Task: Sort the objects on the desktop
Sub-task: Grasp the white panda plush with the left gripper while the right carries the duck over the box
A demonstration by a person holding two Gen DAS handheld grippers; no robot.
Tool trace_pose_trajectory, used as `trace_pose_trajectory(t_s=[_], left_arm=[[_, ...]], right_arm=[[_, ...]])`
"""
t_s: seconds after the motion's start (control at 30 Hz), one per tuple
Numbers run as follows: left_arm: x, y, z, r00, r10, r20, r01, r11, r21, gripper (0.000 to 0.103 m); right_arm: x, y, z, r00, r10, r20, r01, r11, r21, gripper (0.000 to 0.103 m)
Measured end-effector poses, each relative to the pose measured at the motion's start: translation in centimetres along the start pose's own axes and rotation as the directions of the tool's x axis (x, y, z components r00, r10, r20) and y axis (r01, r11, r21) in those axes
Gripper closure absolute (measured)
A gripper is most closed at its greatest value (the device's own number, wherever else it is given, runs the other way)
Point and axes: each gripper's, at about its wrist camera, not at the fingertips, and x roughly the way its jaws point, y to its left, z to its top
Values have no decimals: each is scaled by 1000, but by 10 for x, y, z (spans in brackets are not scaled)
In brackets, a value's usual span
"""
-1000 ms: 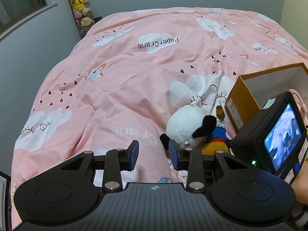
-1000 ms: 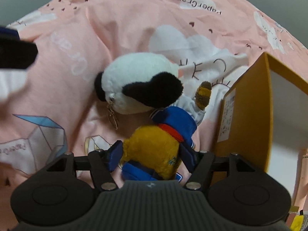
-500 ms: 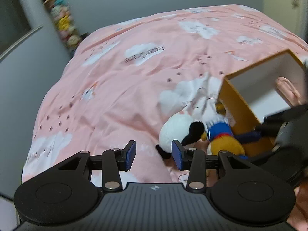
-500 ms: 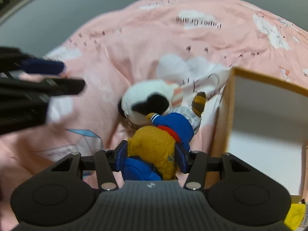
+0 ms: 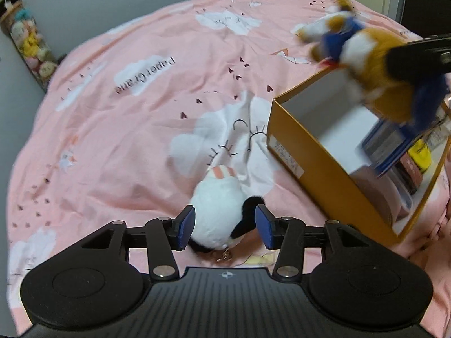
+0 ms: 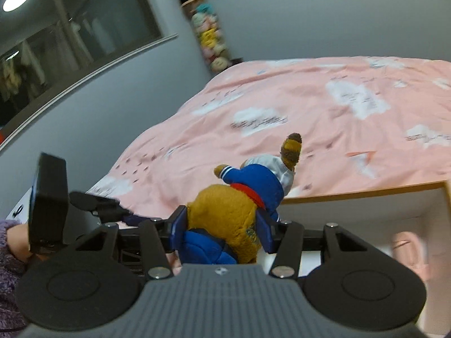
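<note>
A white plush with black ears (image 5: 217,197) lies on the pink duvet (image 5: 126,146). My left gripper (image 5: 225,226) hangs over it, jaws opening, one blue pad on each side of the plush and not pressing it. My right gripper (image 6: 222,225) is shut on a brown plush toy in blue and white clothes (image 6: 225,211). In the left wrist view that brown toy (image 5: 375,53) hangs in the air above the open orange box (image 5: 310,166). The right wrist view has the box rim (image 6: 366,194) just beyond the toy.
The box holds a pink item (image 6: 408,248), a yellow item (image 5: 420,155) and blue-edged packs (image 5: 391,152). A column of small plush toys (image 6: 208,36) stands at the far wall corner beside a window (image 6: 70,33). A hand in a purple sleeve (image 6: 11,242) holds the left tool.
My right gripper closed on the brown toy and lifted it off the duvet to above the box. My left gripper moved over the white plush and its jaws widened.
</note>
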Motion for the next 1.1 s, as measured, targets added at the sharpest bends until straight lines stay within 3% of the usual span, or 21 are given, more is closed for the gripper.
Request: trace_pose_trajectory(t_s=[0.23,0.43,0.7,0.87,1.1], left_arm=[[46,8,17,996,-45,-76,39,996,-79,42],[81,7,27,981,11,-191,-33,993,-114,39],[107,-4,25,956,72,-284,-93,994,-61,32],[120,-5,17,944,112,-311,-138,988,-63,35],[98,-3,9,966,128,-224,-162,977,-139,45]], right_arm=[[-18,-47,-2,995,-94,34,94,995,18,49],[-6,-76,-10,991,-133,2,133,990,42,49],[11,-106,-29,985,-161,-65,165,985,56,49],[11,-112,-32,987,-150,-65,154,986,57,49],[10,-115,-32,987,-148,-68,151,988,32,49]])
